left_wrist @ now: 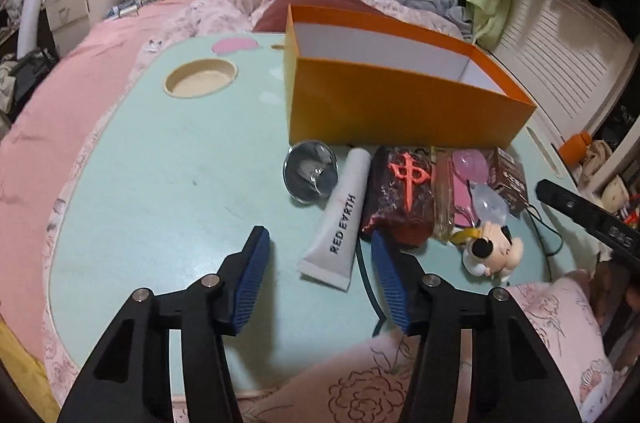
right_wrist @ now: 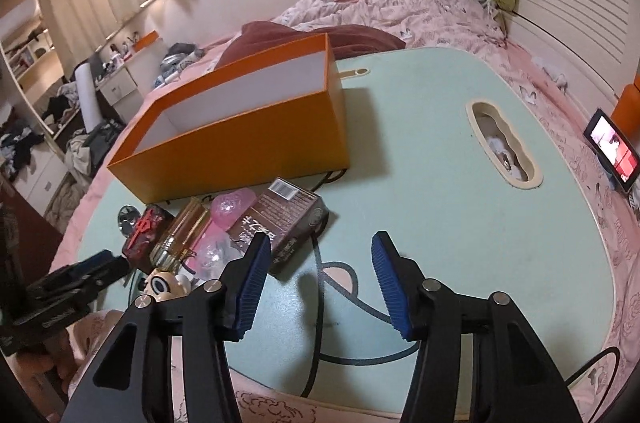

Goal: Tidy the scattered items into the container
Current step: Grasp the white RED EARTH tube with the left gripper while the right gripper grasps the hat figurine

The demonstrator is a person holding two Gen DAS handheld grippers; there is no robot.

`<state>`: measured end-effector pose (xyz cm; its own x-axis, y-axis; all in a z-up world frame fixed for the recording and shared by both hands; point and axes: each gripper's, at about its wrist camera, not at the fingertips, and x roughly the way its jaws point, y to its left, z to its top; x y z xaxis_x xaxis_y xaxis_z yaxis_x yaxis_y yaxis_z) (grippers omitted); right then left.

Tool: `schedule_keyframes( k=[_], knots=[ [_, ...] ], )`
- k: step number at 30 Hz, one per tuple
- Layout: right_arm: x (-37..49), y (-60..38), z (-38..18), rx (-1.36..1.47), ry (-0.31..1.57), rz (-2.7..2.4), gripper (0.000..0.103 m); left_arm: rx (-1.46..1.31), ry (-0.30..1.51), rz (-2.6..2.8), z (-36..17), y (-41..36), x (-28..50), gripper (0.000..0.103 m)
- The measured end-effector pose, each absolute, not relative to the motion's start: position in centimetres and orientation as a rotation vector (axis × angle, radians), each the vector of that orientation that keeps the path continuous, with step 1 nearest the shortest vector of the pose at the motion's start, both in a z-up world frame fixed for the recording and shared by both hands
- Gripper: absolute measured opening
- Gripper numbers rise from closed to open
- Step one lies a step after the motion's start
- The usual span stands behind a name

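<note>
Left gripper (left_wrist: 318,239) hangs over the mint lap table (left_wrist: 160,183), jaws spread w/ nothing pinched; the white tube (left_wrist: 340,219) marked RED EARTH lies on the table in the gap between the blue pads (left_wrist: 250,283), not touching either. Orange box (left_wrist: 404,103), the container, stands open-topped at 12 o'clock from the tube, white inside, apparently empty as far as the views reach. Scattered items sit in a row just in front of the box: round mirror (left_wrist: 310,175) at 11 o'clock from the tube, dark red pouch (left_wrist: 400,195) w/ a coral emblem touching the tube at 3 o'clock, then an amber-clear item (left_wrist: 442,195), pink plastic piece (left_wrist: 470,167) and brown carton (left_wrist: 510,175) further right. Small plush figure (left_wrist: 490,247) lies at 5 o'clock from the pouch, near the table edge. Right gripper (right_wrist: 318,251) also spread, empty, over bare table; its left pad overlaps the brown carton (right_wrist: 286,223) in view, contact can't be told. Thin dark cable (right_wrist: 316,303) runs across the table under it. Phone (right_wrist: 612,151) w/ lit screen stands on the pink bedding (right_wrist: 440,15) at 2 o'clock, well apart.
</note>
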<state>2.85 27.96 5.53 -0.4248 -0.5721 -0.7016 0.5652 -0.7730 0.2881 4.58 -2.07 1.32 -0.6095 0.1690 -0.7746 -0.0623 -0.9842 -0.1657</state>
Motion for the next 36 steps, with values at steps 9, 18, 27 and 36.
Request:
schedule_keyframes(
  k=[9,18,27,36],
  knots=[
    [9.7,22.4,7.8,0.783,0.338,-1.866,0.050,-1.281,-0.102,2.654,1.4,-0.5,4.5,0.023],
    [8.7,19.6,4.6,0.945,0.435,-1.755,0.035,-1.307,-0.045,2.664,1.8,-0.3,5.8,0.023],
    [6.8,22.9,5.9,0.925,0.180,-1.829,0.035,-1.231,-0.015,2.690,3.0,0.1,5.7,0.048],
    [6.6,24.8,6.7,0.928,0.113,-1.905,0.035,-1.278,-0.022,2.707,1.4,0.0,4.1,0.021]
  ],
)
